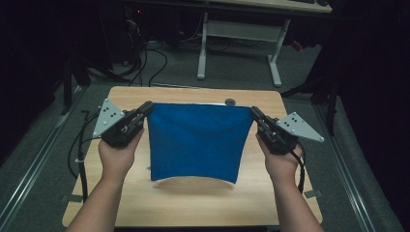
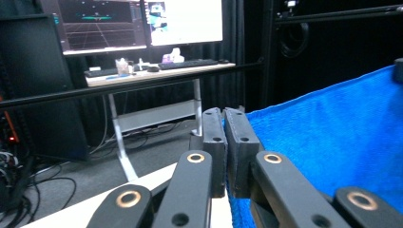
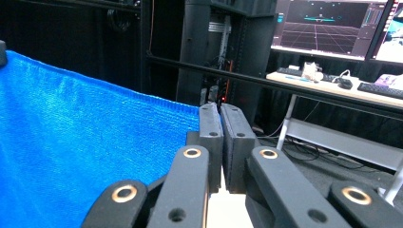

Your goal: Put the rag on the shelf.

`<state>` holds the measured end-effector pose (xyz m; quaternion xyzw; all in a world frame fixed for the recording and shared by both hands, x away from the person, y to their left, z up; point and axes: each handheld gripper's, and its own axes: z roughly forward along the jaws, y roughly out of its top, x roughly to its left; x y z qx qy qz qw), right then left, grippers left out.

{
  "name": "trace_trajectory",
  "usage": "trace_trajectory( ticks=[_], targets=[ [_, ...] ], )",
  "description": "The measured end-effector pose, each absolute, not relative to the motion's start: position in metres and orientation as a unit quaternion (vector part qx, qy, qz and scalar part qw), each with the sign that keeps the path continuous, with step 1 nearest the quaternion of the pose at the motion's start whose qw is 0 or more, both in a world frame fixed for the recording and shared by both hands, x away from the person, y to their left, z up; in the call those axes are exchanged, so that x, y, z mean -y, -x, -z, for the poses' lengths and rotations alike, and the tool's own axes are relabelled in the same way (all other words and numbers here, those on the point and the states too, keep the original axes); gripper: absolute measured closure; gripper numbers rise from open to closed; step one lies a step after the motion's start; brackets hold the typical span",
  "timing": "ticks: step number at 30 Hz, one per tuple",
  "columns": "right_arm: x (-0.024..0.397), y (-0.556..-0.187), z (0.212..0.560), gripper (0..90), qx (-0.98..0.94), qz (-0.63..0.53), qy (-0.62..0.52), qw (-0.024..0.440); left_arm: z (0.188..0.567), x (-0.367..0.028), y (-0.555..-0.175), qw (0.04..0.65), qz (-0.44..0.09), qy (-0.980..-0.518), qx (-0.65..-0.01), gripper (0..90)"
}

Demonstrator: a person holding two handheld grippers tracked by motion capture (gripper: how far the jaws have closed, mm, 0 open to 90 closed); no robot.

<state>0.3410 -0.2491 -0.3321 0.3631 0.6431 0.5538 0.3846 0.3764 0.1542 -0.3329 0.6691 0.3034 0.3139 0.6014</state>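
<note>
Hanging above the wooden table (image 1: 193, 203), a blue cloth (image 1: 196, 140) is held stretched by its two top corners, one clenched in the left gripper (image 1: 147, 107), the other in the right gripper (image 1: 255, 112).

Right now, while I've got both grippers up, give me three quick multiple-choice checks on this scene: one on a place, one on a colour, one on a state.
1. Where does each gripper grip the cloth?
A. The two far corners
B. The two near corners
C. The middle of the near edge

2. What colour is the cloth?
A. Red
B. Blue
C. White

3. How does the cloth lie?
A. Flat on the table
B. Rolled into a ball
C. Stretched between the grippers, its near edge hanging free

Answers:
1 A: the left gripper and the right gripper each pinch a far corner.
2 B: it is blue throughout.
3 C: a shadow lies under the loose near edge.
</note>
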Motion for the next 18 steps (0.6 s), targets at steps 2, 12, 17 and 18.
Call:
trace_trajectory(
  ticks=[2, 12, 17, 18],
  targets=[
    [0.249, -0.345, 0.330, 88.8, -0.642, -0.552, -0.363, 0.390, 0.331, -0.153, -0.383, 0.598, -0.313, -0.672, -0.306, 88.0],
    [0.252, -0.380, 0.316, 88.9, -0.633, -0.551, -0.377, 0.391, 0.322, -0.144, -0.421, 0.559, -0.332, -0.696, -0.305, 87.9],
    [0.250, -0.397, 0.307, 88.9, -0.630, -0.549, -0.377, 0.399, 0.309, -0.139, -0.442, 0.540, -0.353, -0.701, -0.302, 87.9],
    [0.250, -0.397, 0.307, 88.9, -0.630, -0.549, -0.377, 0.399, 0.309, -0.139, -0.442, 0.540, -0.353, -0.701, -0.302, 87.9]
  ],
)
